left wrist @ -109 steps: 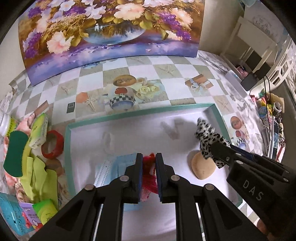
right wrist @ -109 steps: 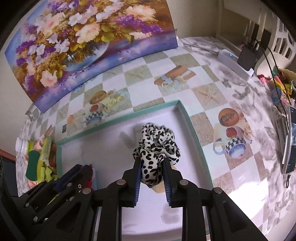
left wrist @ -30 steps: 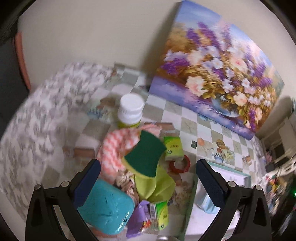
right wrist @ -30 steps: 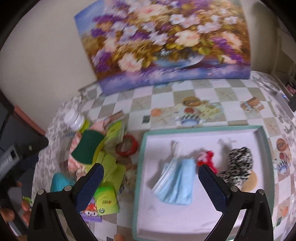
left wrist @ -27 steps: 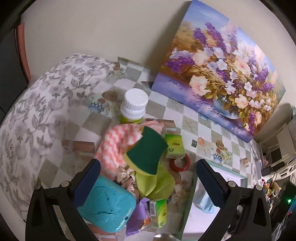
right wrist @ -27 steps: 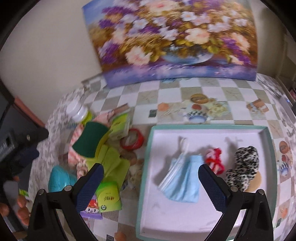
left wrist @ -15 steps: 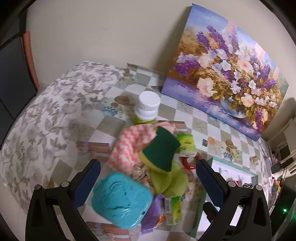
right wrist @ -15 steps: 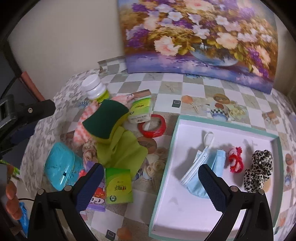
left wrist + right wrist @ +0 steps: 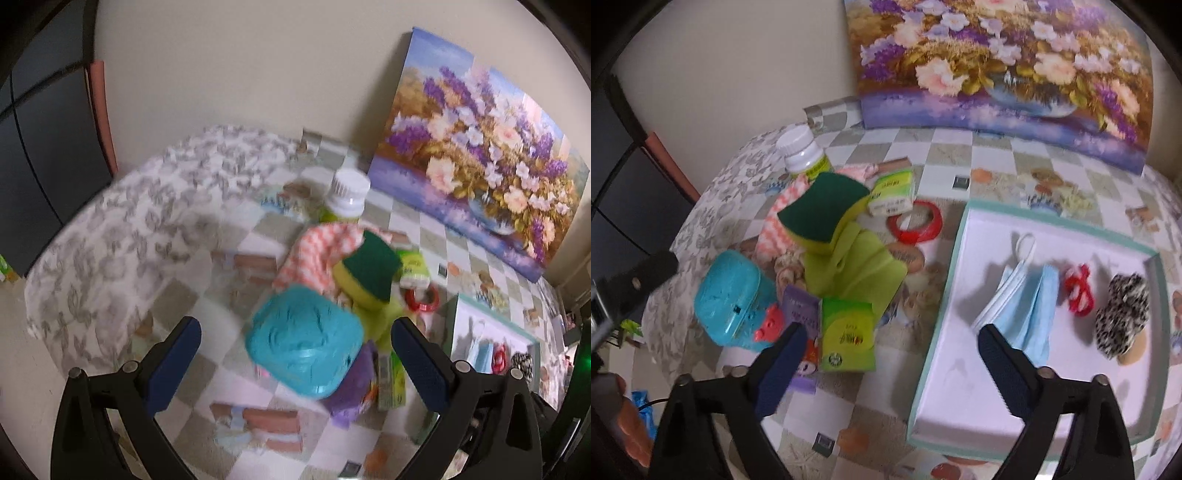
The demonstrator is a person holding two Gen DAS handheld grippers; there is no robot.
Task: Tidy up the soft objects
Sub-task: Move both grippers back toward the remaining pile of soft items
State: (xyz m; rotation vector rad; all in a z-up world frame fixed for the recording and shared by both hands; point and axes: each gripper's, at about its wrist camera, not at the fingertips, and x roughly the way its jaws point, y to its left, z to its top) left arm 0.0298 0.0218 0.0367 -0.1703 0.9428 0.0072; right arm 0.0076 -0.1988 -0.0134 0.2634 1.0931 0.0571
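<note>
Both tongs gape wide and empty. The sponge (image 9: 822, 212) tops the pile left of the tray (image 9: 936, 314) — dead ahead of the left tongs (image 9: 295, 360), up-left of the right tongs (image 9: 892, 356). Its long axis runs diagonally; left is likely nearer.

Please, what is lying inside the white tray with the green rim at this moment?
Inside the tray I see a blue face mask, a red scrunchie and a leopard-print scrunchie, which rests on a tan round pad. The scrunchie covers most of that pad.
</note>
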